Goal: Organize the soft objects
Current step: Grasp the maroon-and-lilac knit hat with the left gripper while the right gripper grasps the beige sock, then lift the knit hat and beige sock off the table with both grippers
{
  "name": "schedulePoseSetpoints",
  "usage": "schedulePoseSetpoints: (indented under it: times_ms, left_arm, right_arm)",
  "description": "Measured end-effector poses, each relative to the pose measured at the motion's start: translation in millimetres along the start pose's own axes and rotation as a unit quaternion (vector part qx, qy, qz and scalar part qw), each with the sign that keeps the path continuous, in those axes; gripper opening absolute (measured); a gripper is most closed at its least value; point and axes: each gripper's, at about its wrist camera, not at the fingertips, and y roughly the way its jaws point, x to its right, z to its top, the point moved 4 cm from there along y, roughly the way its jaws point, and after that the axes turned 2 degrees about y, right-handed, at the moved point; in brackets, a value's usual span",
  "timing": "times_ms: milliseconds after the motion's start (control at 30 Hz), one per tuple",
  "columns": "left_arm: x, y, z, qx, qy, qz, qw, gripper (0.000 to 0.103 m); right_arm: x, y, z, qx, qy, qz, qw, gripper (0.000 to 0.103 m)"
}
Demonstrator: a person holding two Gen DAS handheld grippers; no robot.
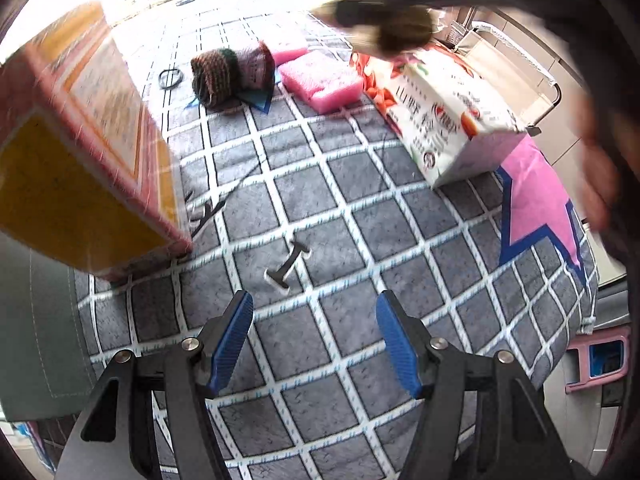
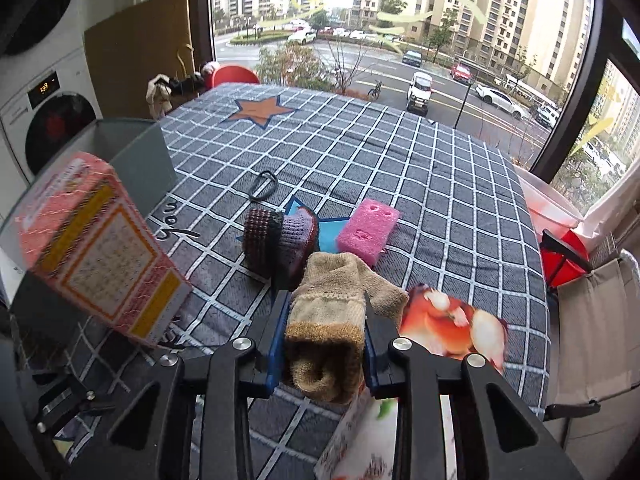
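My right gripper (image 2: pixel 325 312) is shut on a beige knitted sock (image 2: pixel 332 312), held above the checked cloth; it shows blurred at the top of the left wrist view (image 1: pixel 396 28). A dark knitted hat (image 2: pixel 280 240) lies mid-table, also in the left wrist view (image 1: pixel 230 76). A pink sponge (image 2: pixel 368 230) lies right of it; the left wrist view shows a pink sponge (image 1: pixel 324 84) with another behind. My left gripper (image 1: pixel 316 320) is open and empty above the cloth.
A red and yellow box (image 2: pixel 100 248) stands at the left (image 1: pixel 80 152). A white printed bag (image 1: pixel 448 116) stands at the right. A grey bin (image 2: pixel 136 152) stands behind the box. A black loop (image 2: pixel 264 184) lies on the cloth.
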Motion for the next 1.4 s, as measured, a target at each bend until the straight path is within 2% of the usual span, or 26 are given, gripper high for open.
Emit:
schedulePoseSetpoints:
  times_ms: [133, 267, 400, 500, 600, 733, 900, 1033, 1067, 1100, 1133, 1200, 1267, 1400]
  left_arm:
    - [5.1, -1.1, 23.9, 0.016, -0.004, 0.011, 0.9998, 0.068]
    - [7.0, -4.5, 59.9, 0.043, -0.015, 0.032, 0.9985, 0.068]
    - [2.0, -4.0, 106.7, 0.077, -0.052, 0.069, 0.9932, 0.069]
    - [-13.2, -3.0, 136.4, 0.108, -0.091, 0.108, 0.9841, 0.074]
    - [-34.1, 1.2, 154.3, 0.12, -0.116, 0.134, 0.9768, 0.079]
    - [-51.9, 22.3, 165.1, 0.098, -0.137, 0.129, 0.9772, 0.079]
    - [-64.5, 49.9, 173.2, 0.074, -0.159, 0.151, 0.9729, 0.08]
    - [-79.7, 73.1, 176.6, 0.052, -0.194, 0.144, 0.9691, 0.081]
    - [-84.0, 78.5, 176.7, 0.048, -0.204, 0.143, 0.9672, 0.079]
    - [-87.0, 81.5, 175.8, 0.047, -0.213, 0.141, 0.9657, 0.069]
    - [-89.2, 82.7, 174.6, 0.048, -0.218, 0.142, 0.9645, 0.066]
    - [-87.1, 74.3, 171.1, 0.058, -0.212, 0.143, 0.9649, 0.052]
    - [-79.5, 63.9, 165.9, 0.065, -0.202, 0.135, 0.9679, 0.05]
    - [-54.3, 34.5, 144.2, 0.085, -0.155, 0.152, 0.9725, 0.05]
  right_arm:
    - [20.2, -54.2, -40.1, 0.04, 0.057, 0.002, 0.998, 0.033]
    - [48.3, -84.4, -96.0, 0.038, 0.128, -0.026, 0.991, 0.033]
    - [63.8, -85.2, -148.3, 0.01, 0.191, -0.037, 0.981, 0.033]
    - [60.6, -72.7, -170.0, -0.01, 0.206, -0.04, 0.978, 0.033]
    - [53.7, -64.6, -177.4, -0.01, 0.21, -0.032, 0.977, 0.033]
    - [51.1, -59.1, -184.2, -0.007, 0.205, -0.026, 0.978, 0.033]
    - [53.4, -55.4, -192.7, 0.002, 0.205, -0.019, 0.979, 0.033]
    - [55.0, -54.7, -194.2, 0.006, 0.209, -0.009, 0.978, 0.033]
    - [56.4, -54.4, -194.7, 0.007, 0.211, -0.005, 0.977, 0.033]
    - [57.4, -53.6, -195.3, 0.009, 0.212, -0.003, 0.977, 0.033]
    - [57.9, -52.9, -195.2, 0.009, 0.212, -0.002, 0.977, 0.033]
    - [57.4, -52.2, -194.5, 0.011, 0.208, -0.003, 0.978, 0.033]
    - [57.4, -52.2, -194.5, 0.011, 0.207, -0.004, 0.978, 0.033]
    - [57.1, -50.7, -193.8, 0.007, 0.206, -0.011, 0.978, 0.033]
